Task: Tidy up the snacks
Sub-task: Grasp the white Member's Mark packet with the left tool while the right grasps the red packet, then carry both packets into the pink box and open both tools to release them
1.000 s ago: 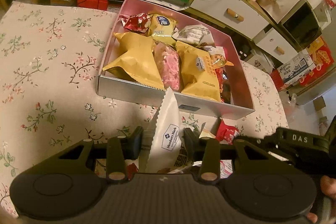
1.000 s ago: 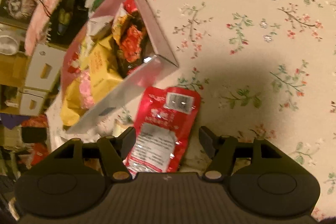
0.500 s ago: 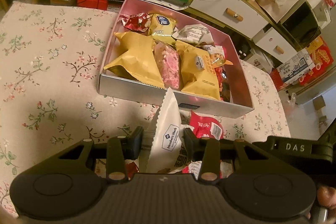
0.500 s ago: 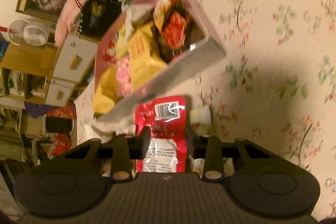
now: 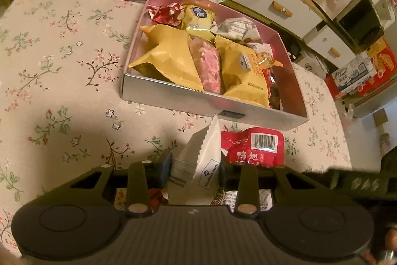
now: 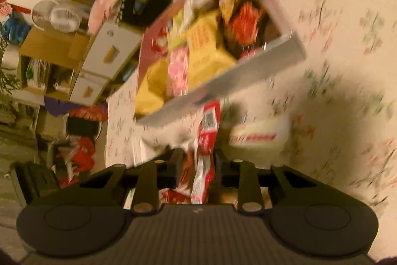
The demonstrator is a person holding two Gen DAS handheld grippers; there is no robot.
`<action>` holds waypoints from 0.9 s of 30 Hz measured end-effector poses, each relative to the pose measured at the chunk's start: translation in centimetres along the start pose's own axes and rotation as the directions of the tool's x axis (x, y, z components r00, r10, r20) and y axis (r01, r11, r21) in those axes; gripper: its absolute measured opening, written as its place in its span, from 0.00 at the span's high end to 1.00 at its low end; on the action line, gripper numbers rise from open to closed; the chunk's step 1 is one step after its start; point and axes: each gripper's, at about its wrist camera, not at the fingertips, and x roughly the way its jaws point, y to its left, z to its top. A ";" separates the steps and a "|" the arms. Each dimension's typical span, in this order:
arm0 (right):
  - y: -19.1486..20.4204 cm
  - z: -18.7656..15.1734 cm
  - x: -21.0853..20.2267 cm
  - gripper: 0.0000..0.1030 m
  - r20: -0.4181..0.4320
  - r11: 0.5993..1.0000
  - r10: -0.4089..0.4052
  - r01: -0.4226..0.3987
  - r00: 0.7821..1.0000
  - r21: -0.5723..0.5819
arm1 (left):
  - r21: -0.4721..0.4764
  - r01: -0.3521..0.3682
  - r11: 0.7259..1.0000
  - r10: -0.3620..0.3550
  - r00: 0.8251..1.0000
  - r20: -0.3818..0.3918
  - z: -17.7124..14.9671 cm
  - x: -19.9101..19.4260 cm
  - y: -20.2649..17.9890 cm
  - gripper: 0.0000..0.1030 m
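Observation:
A silver box with a pink inside (image 5: 173,97) stands on the floral tablecloth, filled with yellow, pink and red snack packs. My left gripper (image 5: 196,167) is shut on a white Member's Mark packet (image 5: 201,165), held upright in front of the box. My right gripper (image 6: 199,163) is shut on a red snack pouch (image 6: 207,138) and holds it lifted, edge-on, just before the box (image 6: 223,88). The same red pouch (image 5: 255,147) shows in the left wrist view, right of the white packet.
A white packet with a red stripe (image 6: 258,134) lies on the cloth right of the red pouch. Small wrappers lie under the left gripper (image 5: 153,198). Drawers and cluttered shelves (image 5: 273,4) stand beyond the table's far edge.
My right gripper closed on the red pouch and lifted it off the cloth, turning it edge-on. The left gripper kept hold of the white packet and stayed nearly still.

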 end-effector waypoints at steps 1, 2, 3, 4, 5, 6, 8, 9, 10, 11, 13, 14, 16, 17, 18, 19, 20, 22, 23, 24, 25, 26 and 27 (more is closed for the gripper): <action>0.4 -0.3 0.5 0.82 -0.009 0.999 -0.031 0.031 0.999 -0.027 | 0.004 -0.003 1.000 0.003 1.000 0.000 0.0 0.0 -0.1 0.59; 0.7 -0.5 0.9 0.88 -0.017 0.996 -0.072 0.071 0.997 -0.054 | 0.004 -0.004 1.000 0.004 1.000 -0.001 0.0 0.0 -0.2 0.59; 0.9 -0.7 1.1 0.89 -0.022 0.994 -0.089 0.088 0.996 -0.065 | 0.003 -0.005 1.000 0.005 1.000 -0.002 0.0 0.0 -0.2 0.59; 1.0 -0.8 1.1 0.90 -0.022 0.994 -0.092 0.090 0.996 -0.066 | 0.001 -0.006 1.000 0.006 1.000 -0.002 0.1 -0.1 -0.2 0.59; 1.3 -0.7 0.9 0.91 -0.018 0.993 -0.096 0.095 0.995 -0.070 | 0.000 -0.004 1.000 0.004 1.000 0.000 0.1 -0.3 -0.2 0.60; 1.6 -0.7 0.7 0.92 -0.012 0.992 -0.101 0.100 0.995 -0.077 | -0.002 0.002 1.000 -0.002 1.000 0.002 0.2 -0.4 -0.1 0.60; 2.0 -0.6 0.2 0.93 0.004 0.992 -0.098 0.098 0.995 -0.085 | -0.004 0.012 1.000 -0.012 1.000 0.010 0.3 -0.8 -0.1 0.60; 2.1 -0.5 -0.1 0.93 0.011 0.992 -0.097 0.097 0.995 -0.084 | -0.003 0.015 1.000 -0.015 1.000 0.013 0.3 -0.9 -0.1 0.60; 2.2 -0.5 -0.4 0.93 0.016 0.991 -0.099 0.100 0.995 -0.084 | -0.004 0.017 1.000 -0.017 1.000 0.016 0.3 -1.0 -0.1 0.60; 2.2 -0.4 -0.6 0.93 0.021 0.991 -0.103 0.104 0.994 -0.083 | -0.004 0.018 1.000 -0.018 1.000 0.019 0.4 -1.1 -0.1 0.60; 2.3 -0.2 -0.8 0.94 0.025 0.992 -0.103 0.104 0.994 -0.076 | -0.004 0.026 1.000 -0.026 0.999 0.025 0.4 -1.4 -0.1 0.60; 2.3 -0.3 -0.9 0.94 0.028 0.991 -0.108 0.110 0.994 -0.079 | -0.003 0.030 1.000 -0.030 0.999 0.029 0.5 -1.6 -0.1 0.60; 2.5 -0.3 -1.0 0.94 0.036 0.990 -0.113 0.116 0.993 -0.082 | 0.003 0.042 0.999 -0.042 0.998 0.037 0.6 -2.0 -0.3 0.60; 2.6 -0.2 -1.2 0.94 0.042 0.990 -0.113 0.116 0.993 -0.085 | 0.005 0.045 0.999 -0.045 0.998 0.041 0.6 -2.2 -0.3 0.60; 2.6 -0.2 -1.4 0.94 0.050 0.989 -0.116 0.120 0.992 -0.088 | 0.006 0.047 0.999 -0.047 0.998 0.045 0.6 -2.3 -0.3 0.60; 2.7 -0.1 -1.5 0.94 0.057 0.988 -0.119 0.123 0.991 -0.089 | 0.008 0.048 0.999 -0.048 0.998 0.049 0.7 -2.4 -0.3 0.60; 2.8 -0.1 -1.7 0.94 0.065 0.988 -0.123 0.128 0.990 -0.090 | 0.010 0.047 0.999 -0.047 0.998 0.051 0.7 -2.5 -0.3 0.60; 2.9 -0.1 -2.1 0.94 0.077 0.986 -0.130 0.137 0.989 -0.098 | 0.008 0.047 0.999 -0.048 0.997 0.057 0.7 -2.7 -0.2 0.60; 2.9 0.0 -2.1 0.94 0.079 0.986 -0.130 0.138 0.988 -0.099 | 0.005 0.051 0.999 -0.051 0.997 0.060 0.8 -2.8 -0.2 0.60; 2.8 0.0 -2.2 0.94 0.079 0.986 -0.130 0.138 0.988 -0.098 | 0.001 0.055 0.998 -0.055 0.996 0.065 0.9 -3.0 0.0 0.60; 2.9 0.0 -2.3 0.94 0.081 0.986 -0.130 0.137 0.988 -0.097 | -0.004 0.061 0.998 -0.060 0.996 0.071 1.1 -3.2 0.1 0.60; 2.9 0.1 -2.5 0.94 0.085 0.986 -0.127 0.135 0.988 -0.097 | -0.009 0.066 0.998 -0.065 0.995 0.079 1.2 -3.5 0.3 0.60; 3.0 0.2 -2.8 0.94 0.093 0.986 -0.124 0.132 0.988 -0.098 | -0.013 0.071 0.997 -0.070 0.994 0.086 1.3 -3.7 0.4 0.60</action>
